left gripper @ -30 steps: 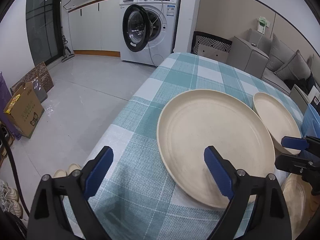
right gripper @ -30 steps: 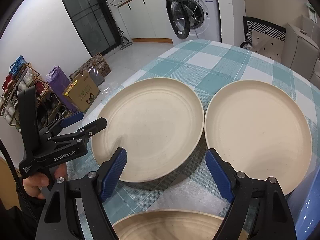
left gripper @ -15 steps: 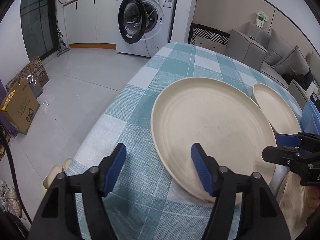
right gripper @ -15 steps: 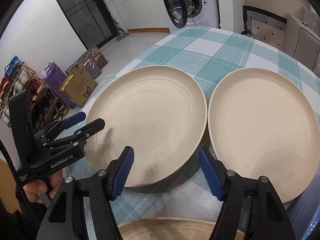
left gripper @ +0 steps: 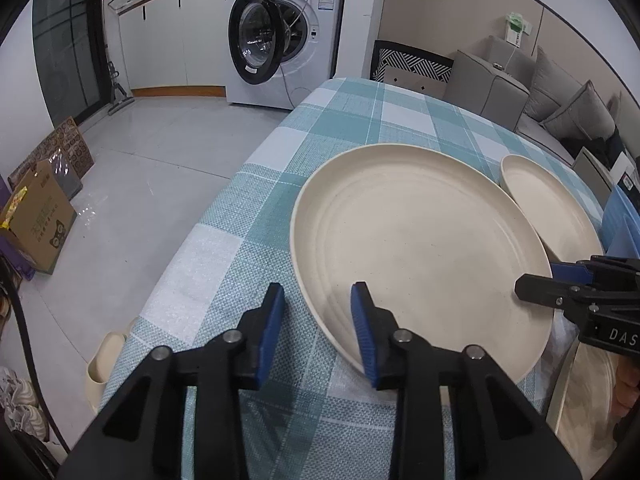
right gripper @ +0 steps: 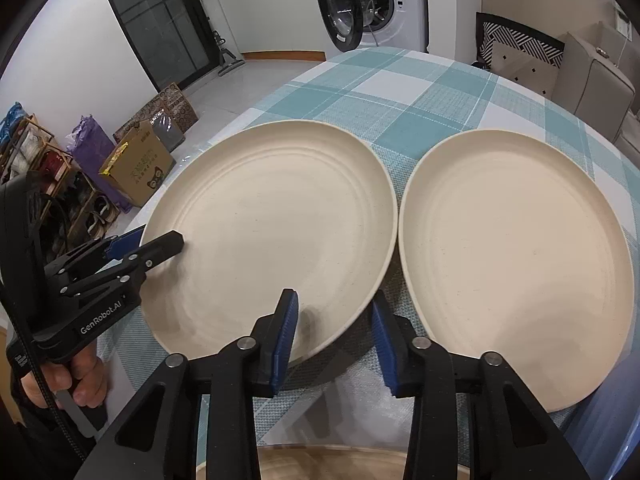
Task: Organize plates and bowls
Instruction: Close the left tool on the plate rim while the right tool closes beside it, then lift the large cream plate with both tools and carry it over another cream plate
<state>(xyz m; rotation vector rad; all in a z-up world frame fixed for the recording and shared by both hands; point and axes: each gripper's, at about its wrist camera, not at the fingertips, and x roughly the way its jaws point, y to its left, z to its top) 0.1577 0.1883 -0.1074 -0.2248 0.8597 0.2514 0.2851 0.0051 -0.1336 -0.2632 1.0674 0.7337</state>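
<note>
Two cream plates lie side by side on the checked tablecloth. The left plate (left gripper: 420, 240) (right gripper: 272, 232) has both grippers at its rim. My left gripper (left gripper: 318, 320) straddles its near-left rim, jaws partly closed but still apart; it shows in the right wrist view (right gripper: 148, 244). My right gripper (right gripper: 334, 332) straddles the same plate's near-right rim, jaws narrowed and apart; it shows in the left wrist view (left gripper: 560, 280). The right plate (right gripper: 516, 256) (left gripper: 548, 204) lies untouched beside it.
A wooden-toned dish (right gripper: 340, 464) (left gripper: 588, 400) sits at the near table edge. A blue object (left gripper: 620, 216) stands at the right. The table's left edge (left gripper: 224, 208) drops to the floor, with a cardboard box (left gripper: 36, 220) and a washing machine (left gripper: 280, 36) beyond.
Both grippers moved forward onto the left plate's rim and their jaws narrowed from wide open to a small gap. The plates have not moved.
</note>
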